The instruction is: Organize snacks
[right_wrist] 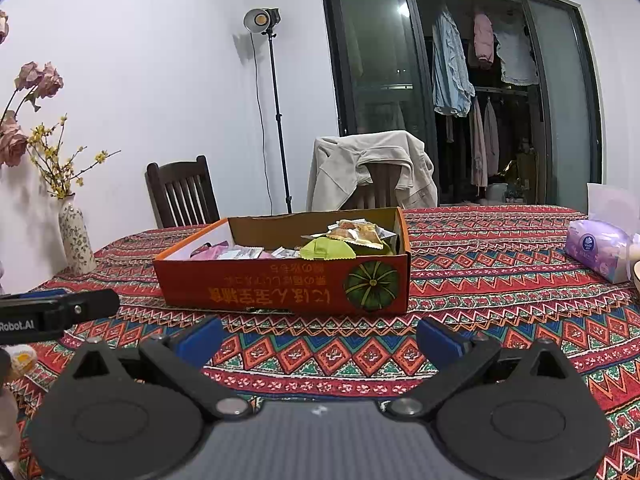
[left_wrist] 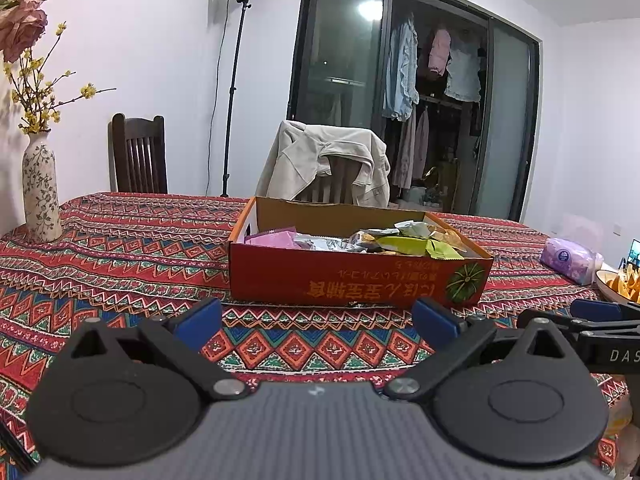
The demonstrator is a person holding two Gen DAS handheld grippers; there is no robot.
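The surface [left_wrist: 120, 248], covered by a red patterned cloth, was seen to carry everything in play. Near its middle a red cardboard box [left_wrist: 352, 280] had been set, its long axis running roughly parallel to the near edge and its printed long side, with upside-down lettering and a green squash picture, turned toward both cameras. In the right wrist view the box [right_wrist: 280, 284] was angled slightly, its right end nearer that camera. Snack packets [left_wrist: 400, 240] were heaped inside: pink and silvery ones toward the left end, green and orange ones piled higher toward the right end, some rising above the rim.

A purple tissue pack [right_wrist: 596, 248] lay near the right edge, a floral vase [left_wrist: 40, 188] near the far left corner, and a dish of orange pieces [left_wrist: 622, 286] at the right edge.

The left hand-held gripper [left_wrist: 318, 318] was held wide open above the cloth just before the box, with nothing between its blue pads. The right hand-held gripper [right_wrist: 318, 338] was likewise spread wide and empty, close beside the left.

Trouble could be expected from the loose heap at the right end: a packet pulled from beneath would probably spill others over the rim. The light box might also be pushed across the cloth, and thin crinkly wrappers could slip from the pads.
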